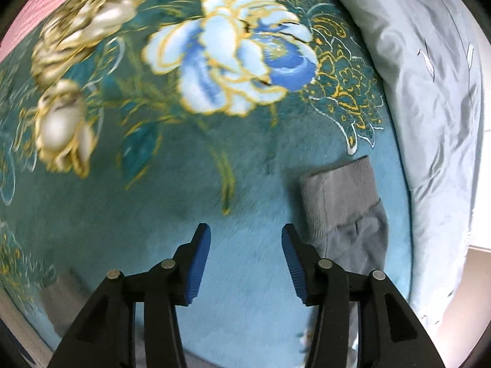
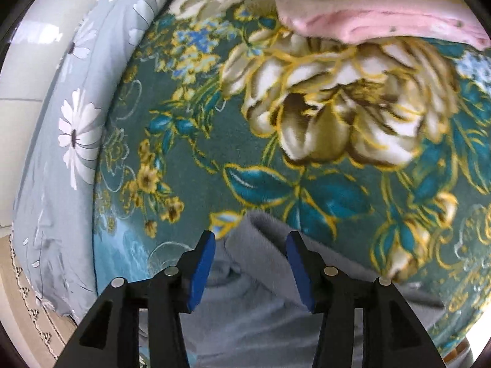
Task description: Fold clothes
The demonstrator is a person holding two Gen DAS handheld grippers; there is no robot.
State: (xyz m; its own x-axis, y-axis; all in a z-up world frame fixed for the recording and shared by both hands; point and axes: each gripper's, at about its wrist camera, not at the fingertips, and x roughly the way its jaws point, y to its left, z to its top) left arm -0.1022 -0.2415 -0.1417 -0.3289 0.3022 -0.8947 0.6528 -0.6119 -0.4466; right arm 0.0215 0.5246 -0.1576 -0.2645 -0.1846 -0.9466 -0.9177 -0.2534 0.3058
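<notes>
Both grippers' fingers stand apart, holding nothing. The left gripper [image 1: 246, 263] hovers over the floral blanket [image 1: 153, 184], a grey garment [image 1: 343, 202] just right of it. The right gripper [image 2: 250, 268] hangs above the garment [image 2: 257, 316].

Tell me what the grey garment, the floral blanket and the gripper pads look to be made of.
Grey garment: soft knit, likely cotton jersey, going by its ribbed cuff and matte drape.
Floral blanket: plush fleece-like pile; fuzzy nap, printed flowers.
Pads on the left gripper: blue, finely ridged, probably rubber or plastic; finish matte.
</notes>
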